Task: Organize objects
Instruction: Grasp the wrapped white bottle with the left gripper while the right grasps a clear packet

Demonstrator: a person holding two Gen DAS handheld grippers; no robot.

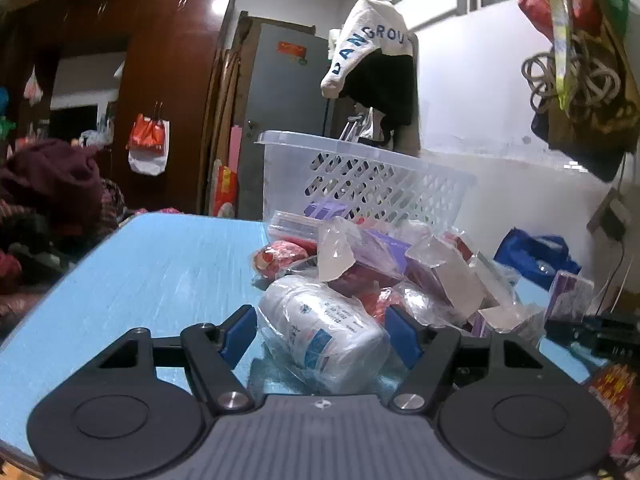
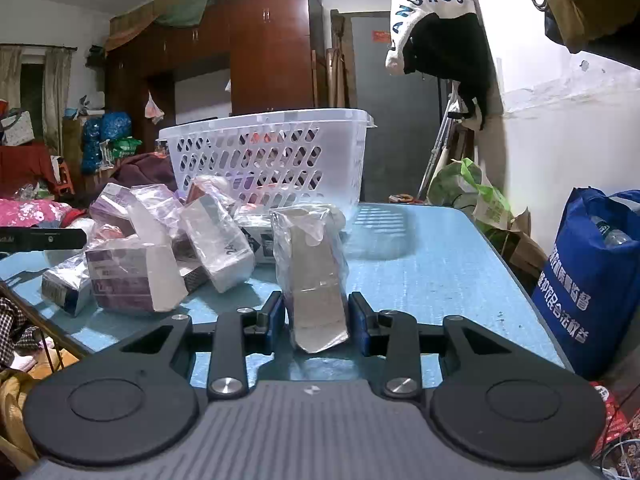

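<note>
Nearest the left wrist camera, left claw (image 1: pixel 320 334) half wide around a white wrapped bottle (image 1: pixel 326 338) lying on the blue table (image 1: pixel 160 272), blue pads (image 1: pixel 240 334) flanking it, right pad close, contact unclear. Beyond, a heap of bagged boxes (image 1: pixel 384 264), then the white perforated basket (image 1: pixel 360 176) at the table's far side. Further right, right claw (image 2: pixel 316 320) narrow, clamped on an upright bagged box (image 2: pixel 314 276), basket (image 2: pixel 272 156) behind, blue bag (image 2: pixel 600 280) off the table's edge.
</note>
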